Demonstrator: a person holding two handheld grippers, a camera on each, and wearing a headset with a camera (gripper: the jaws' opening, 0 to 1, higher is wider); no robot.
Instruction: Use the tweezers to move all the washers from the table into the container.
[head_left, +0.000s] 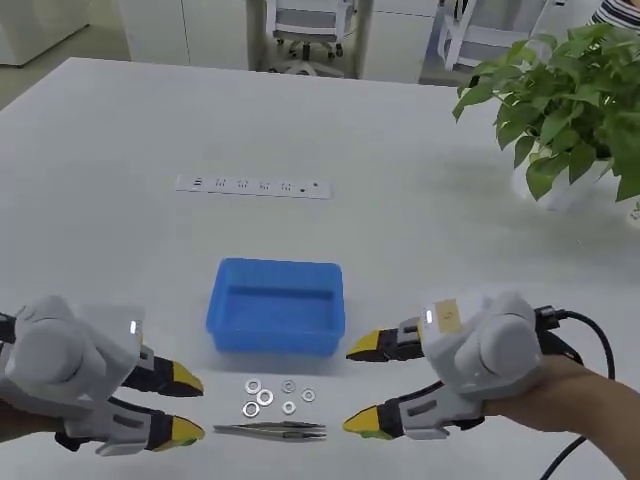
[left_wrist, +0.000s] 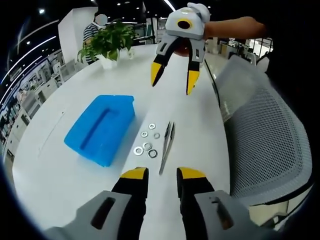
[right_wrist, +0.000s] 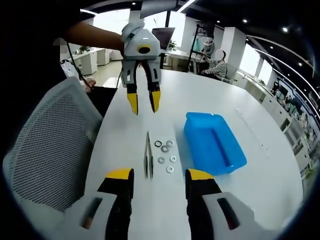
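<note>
Hovering either side of the tweezers (head_left: 270, 430), left gripper (head_left: 190, 404) and right gripper (head_left: 358, 386) both gape wide, holding nothing. Washers (head_left: 272, 395) sit loose on the table (head_left: 400, 220), between tweezers and blue container (head_left: 278, 268); none look to be inside. Risk: tweezers lie flat and thin, so a sloppy pinch likely skids them into the washers or toward the near table edge, close behind. Bare tabletop both sides, plenty of approach room.
</note>
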